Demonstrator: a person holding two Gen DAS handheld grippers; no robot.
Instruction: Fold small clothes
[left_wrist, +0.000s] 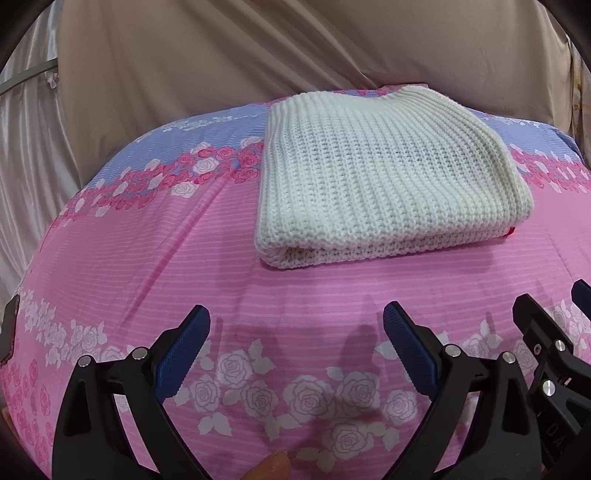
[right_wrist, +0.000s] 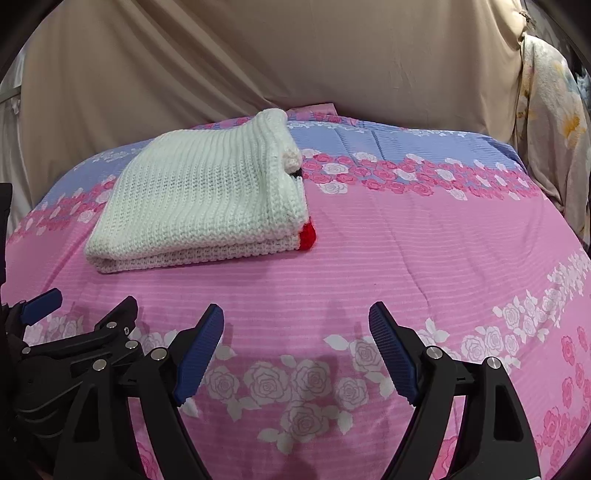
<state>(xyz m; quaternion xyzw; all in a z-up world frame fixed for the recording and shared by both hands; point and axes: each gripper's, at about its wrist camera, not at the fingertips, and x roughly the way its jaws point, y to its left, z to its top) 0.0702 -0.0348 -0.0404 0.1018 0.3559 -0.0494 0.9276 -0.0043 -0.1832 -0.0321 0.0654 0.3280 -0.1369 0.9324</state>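
A white knitted garment (left_wrist: 384, 177) lies folded in a neat stack on the pink and blue floral bedspread (left_wrist: 221, 266). It also shows in the right wrist view (right_wrist: 207, 206), with a small red patch (right_wrist: 307, 235) at its right corner. My left gripper (left_wrist: 297, 325) is open and empty, hovering over the bedspread short of the garment. My right gripper (right_wrist: 296, 323) is open and empty, to the right of the garment and short of it. Each gripper sees the other beside it: the right gripper (left_wrist: 554, 325) and the left gripper (right_wrist: 85, 306).
A beige cloth backdrop (left_wrist: 258, 48) hangs behind the bed. A pale floral fabric (right_wrist: 554, 129) hangs at the far right. The bedspread (right_wrist: 424, 240) stretches wide to the right of the garment.
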